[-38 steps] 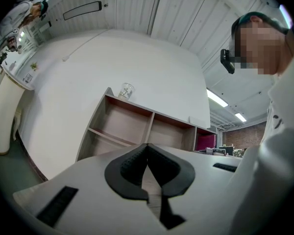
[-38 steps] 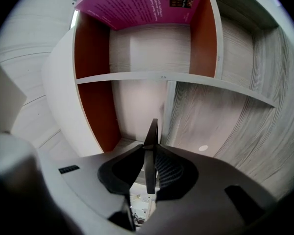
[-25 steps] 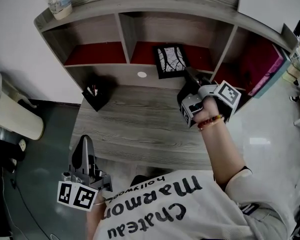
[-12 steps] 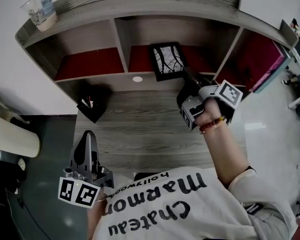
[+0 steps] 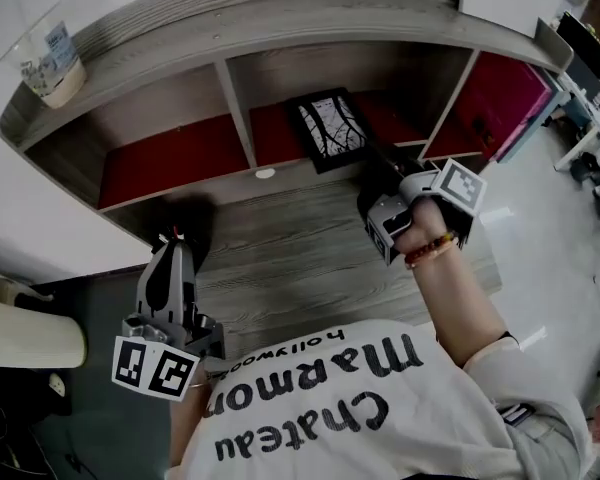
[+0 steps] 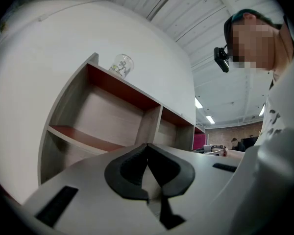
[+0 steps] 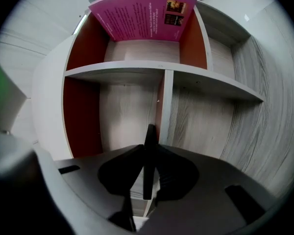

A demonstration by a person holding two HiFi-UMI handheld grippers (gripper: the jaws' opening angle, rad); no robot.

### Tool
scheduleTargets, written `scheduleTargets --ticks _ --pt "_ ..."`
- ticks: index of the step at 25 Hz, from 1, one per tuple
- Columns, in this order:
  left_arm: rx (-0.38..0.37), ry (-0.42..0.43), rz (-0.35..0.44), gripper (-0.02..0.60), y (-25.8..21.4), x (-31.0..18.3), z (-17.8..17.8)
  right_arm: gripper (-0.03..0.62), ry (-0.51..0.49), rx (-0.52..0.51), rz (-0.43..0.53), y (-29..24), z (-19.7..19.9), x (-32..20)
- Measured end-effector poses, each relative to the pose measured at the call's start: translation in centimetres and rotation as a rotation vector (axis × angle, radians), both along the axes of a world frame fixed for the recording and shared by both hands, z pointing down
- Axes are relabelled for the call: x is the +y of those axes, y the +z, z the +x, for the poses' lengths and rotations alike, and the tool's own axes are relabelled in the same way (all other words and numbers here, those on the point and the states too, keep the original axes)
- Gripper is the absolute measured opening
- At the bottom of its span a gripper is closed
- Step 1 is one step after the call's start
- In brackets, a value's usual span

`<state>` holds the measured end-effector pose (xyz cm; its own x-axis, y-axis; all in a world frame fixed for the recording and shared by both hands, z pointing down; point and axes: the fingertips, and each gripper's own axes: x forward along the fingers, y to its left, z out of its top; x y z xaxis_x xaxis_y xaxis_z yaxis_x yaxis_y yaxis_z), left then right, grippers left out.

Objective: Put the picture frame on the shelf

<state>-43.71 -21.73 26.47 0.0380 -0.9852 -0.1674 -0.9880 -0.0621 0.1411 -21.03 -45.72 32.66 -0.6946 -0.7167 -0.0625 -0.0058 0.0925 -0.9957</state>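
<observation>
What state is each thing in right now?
picture frame: in the middle compartment of the shelf, clamped by its edge.
right gripper: shut on the picture frame.
left gripper: shut, empty.
cup: upright on the shelf top.
pink book: in the right compartment.

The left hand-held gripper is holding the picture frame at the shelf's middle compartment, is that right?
No. It is the right hand-held gripper that holds the picture frame at the middle compartment of the shelf, as the head view shows.
</observation>
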Motion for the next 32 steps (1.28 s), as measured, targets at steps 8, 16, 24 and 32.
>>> scheduleTargets --ticks 8,16,24,32 --pt "-0.051 -0.013 -0.012 0.015 -0.3 0.9 3.1 0.075 -0.122 -0.087 0.004 1.4 -0.7 -0.4" --pt "-0.046 0.057 -0.036 0.015 0.0 0.2 0.9 0.075 -0.036 -0.07 -0.025 3.2 -0.6 -0.8" --pt "-0.022 0.067 -0.055 0.015 0.7 0.0 -0.5 0.078 -0.019 0.022 0.026 0.3 -0.5 -0.6" --pt "-0.018 0.068 -0.053 0.015 0.8 -0.1 0.0 0.084 -0.019 0.091 0.046 0.1 -0.5 -0.6"
